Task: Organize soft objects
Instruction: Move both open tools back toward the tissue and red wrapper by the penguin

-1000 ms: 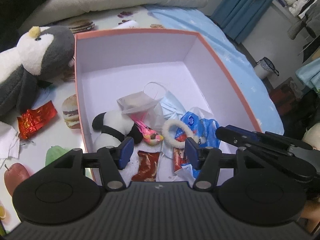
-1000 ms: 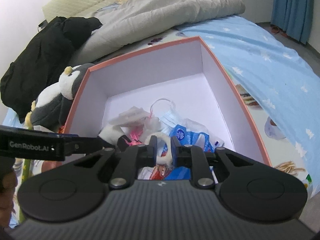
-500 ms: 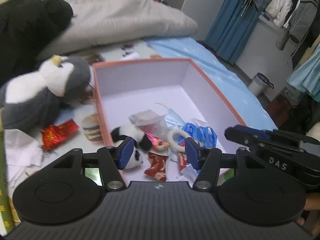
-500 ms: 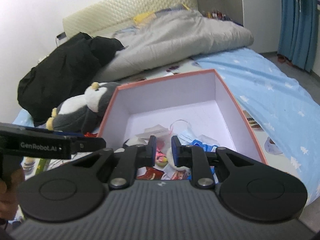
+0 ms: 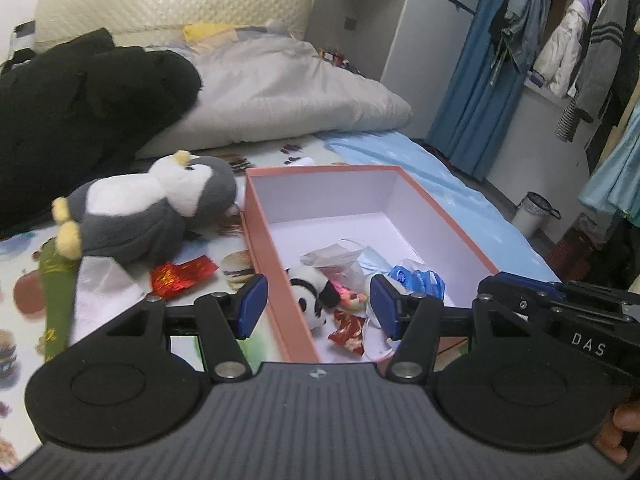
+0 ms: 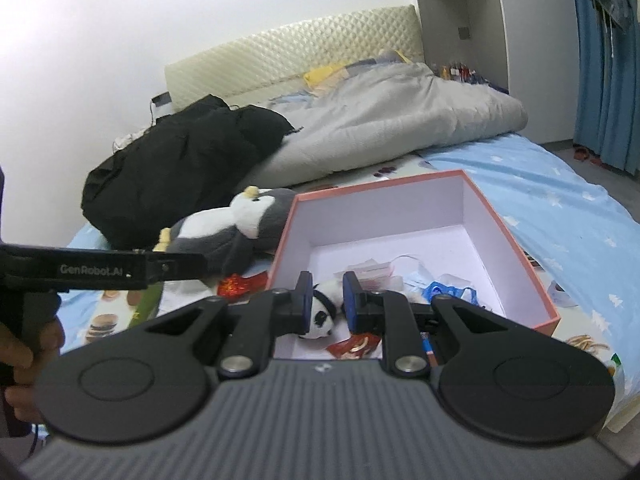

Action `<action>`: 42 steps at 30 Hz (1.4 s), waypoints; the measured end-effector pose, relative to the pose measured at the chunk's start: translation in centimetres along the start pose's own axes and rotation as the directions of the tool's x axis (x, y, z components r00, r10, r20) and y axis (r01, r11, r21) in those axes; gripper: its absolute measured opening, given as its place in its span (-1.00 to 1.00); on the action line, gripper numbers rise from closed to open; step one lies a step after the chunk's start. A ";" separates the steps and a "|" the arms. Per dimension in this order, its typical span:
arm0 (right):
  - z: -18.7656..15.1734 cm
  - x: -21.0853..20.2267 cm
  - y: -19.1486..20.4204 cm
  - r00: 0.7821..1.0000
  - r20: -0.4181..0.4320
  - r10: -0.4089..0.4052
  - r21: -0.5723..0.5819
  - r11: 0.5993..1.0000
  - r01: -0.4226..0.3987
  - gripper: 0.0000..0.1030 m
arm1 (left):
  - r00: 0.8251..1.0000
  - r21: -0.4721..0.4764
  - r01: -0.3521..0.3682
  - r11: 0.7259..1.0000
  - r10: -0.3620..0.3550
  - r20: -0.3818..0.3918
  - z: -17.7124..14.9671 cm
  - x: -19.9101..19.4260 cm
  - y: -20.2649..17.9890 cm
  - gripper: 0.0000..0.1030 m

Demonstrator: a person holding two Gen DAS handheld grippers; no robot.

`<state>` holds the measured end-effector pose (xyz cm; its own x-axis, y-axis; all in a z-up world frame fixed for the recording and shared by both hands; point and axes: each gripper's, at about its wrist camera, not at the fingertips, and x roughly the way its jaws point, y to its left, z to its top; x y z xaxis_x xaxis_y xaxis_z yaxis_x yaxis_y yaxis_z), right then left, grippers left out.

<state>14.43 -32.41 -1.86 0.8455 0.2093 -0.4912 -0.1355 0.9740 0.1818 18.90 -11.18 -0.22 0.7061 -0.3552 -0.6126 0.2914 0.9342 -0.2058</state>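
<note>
A salmon box [image 5: 264, 240] with white walls [image 6: 380, 212] stands open on the bed. Inside lie a small panda plush [image 5: 316, 296] [image 6: 322, 314], face masks [image 5: 372, 264], a blue packet [image 5: 416, 280] and a red wrapper [image 5: 348, 330]. A grey and white penguin plush [image 5: 152, 208] [image 6: 228, 228] lies outside against the box's left wall. My left gripper [image 5: 317, 294] hangs open and empty above the box's near left corner. My right gripper [image 6: 327, 296] hovers before the near edge, jaws a narrow gap apart, nothing between them.
A red foil wrapper [image 5: 182, 274], white tissue [image 5: 104, 284] and a green item [image 5: 52, 280] lie on the printed mat left of the box. A black jacket [image 5: 80, 112] and grey duvet [image 5: 288, 92] fill the back. A bin [image 5: 534, 214] and hanging clothes stand right.
Both grippers have pulled back and up from the box and tilted upward, so the box looks smaller and more of the room shows. Neither jaw gap changed.
</note>
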 end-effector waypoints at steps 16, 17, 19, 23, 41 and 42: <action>-4.3 -3.6 5.6 0.996 -0.015 0.087 -0.035 0.996 -0.087 -0.60 | 0.997 -0.057 -0.062 0.996 0.064 0.034 -7.3 -8.1 3.4 0.22; -4.6 -3.7 5.8 0.995 -0.021 0.094 -0.033 0.995 -0.095 -0.60 | 0.997 -0.063 -0.060 0.996 0.062 0.033 -7.8 -8.4 3.5 0.22; -5.3 -3.8 6.4 0.993 -0.030 0.117 -0.043 0.992 -0.118 -0.59 | 0.998 -0.082 -0.046 0.996 0.049 0.032 -8.8 -8.9 3.8 0.28; -6.5 -3.7 7.8 0.990 -0.063 0.127 -0.068 0.989 -0.132 -0.59 | 0.998 -0.081 -0.062 0.995 0.063 0.008 -10.8 -9.2 3.9 0.28; -8.2 4.4 11.2 0.979 -0.172 0.107 -0.144 0.981 -0.132 -0.60 | 0.984 -0.210 -0.180 0.961 0.173 -0.052 -11.9 -3.0 13.8 0.29; -8.0 5.2 11.5 0.979 -0.173 0.109 -0.149 0.980 -0.136 -0.60 | 0.983 -0.213 -0.183 0.960 0.176 -0.053 -11.7 -2.4 14.4 0.29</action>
<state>13.15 -19.40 -9.19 0.7233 0.3265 -0.6084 -0.3243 0.9386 0.1182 13.86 3.54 -10.65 0.7110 -0.1834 -0.6789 0.0134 0.9688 -0.2477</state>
